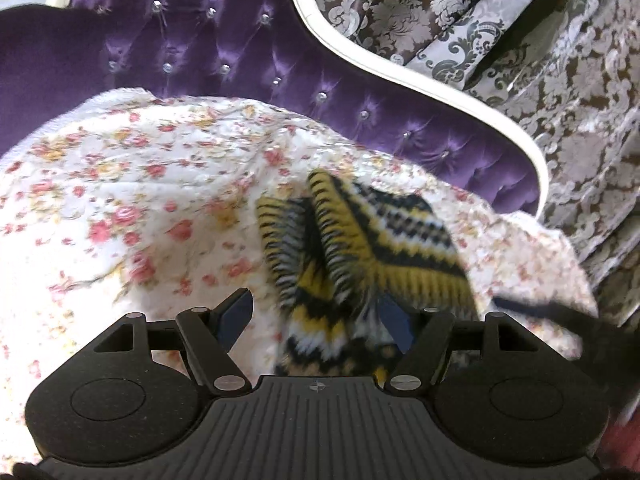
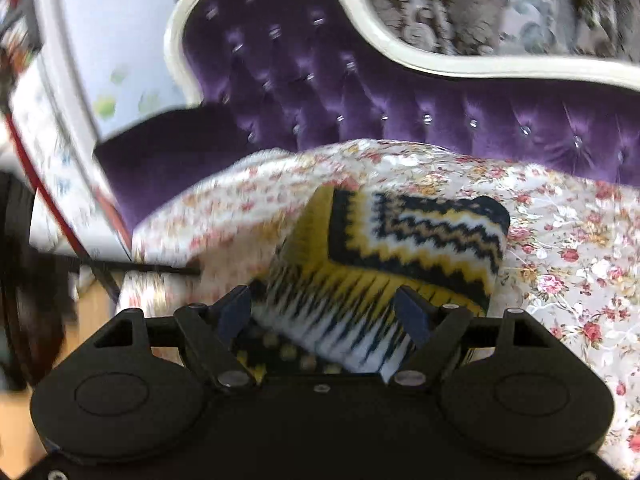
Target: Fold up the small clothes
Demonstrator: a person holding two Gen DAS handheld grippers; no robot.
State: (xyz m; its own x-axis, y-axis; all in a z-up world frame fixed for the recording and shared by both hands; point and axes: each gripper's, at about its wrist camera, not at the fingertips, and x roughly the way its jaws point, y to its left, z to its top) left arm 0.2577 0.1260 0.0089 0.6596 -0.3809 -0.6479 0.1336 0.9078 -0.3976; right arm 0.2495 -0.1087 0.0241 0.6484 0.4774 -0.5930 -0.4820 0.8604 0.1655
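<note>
btwn tool (image 2: 324,316) fingers: blurred knit (image 2: 400,240)

Knit garment (image 1: 360,248) motion-blurred near jaws; its lower part hidden behind left gripper (image 1: 316,316) body.

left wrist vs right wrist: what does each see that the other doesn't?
Left wrist only: sharp damask curtains at right, and the left gripper, jaws apart, with the knit lying between them.

Right wrist only: a wood floor and a white panel at left, and the right gripper, jaws wide around the knit's near edge.

Both: the yellow, black and white zigzag knit on the floral bedspread, with the purple tufted headboard behind. Both views are motion blurred.
</note>
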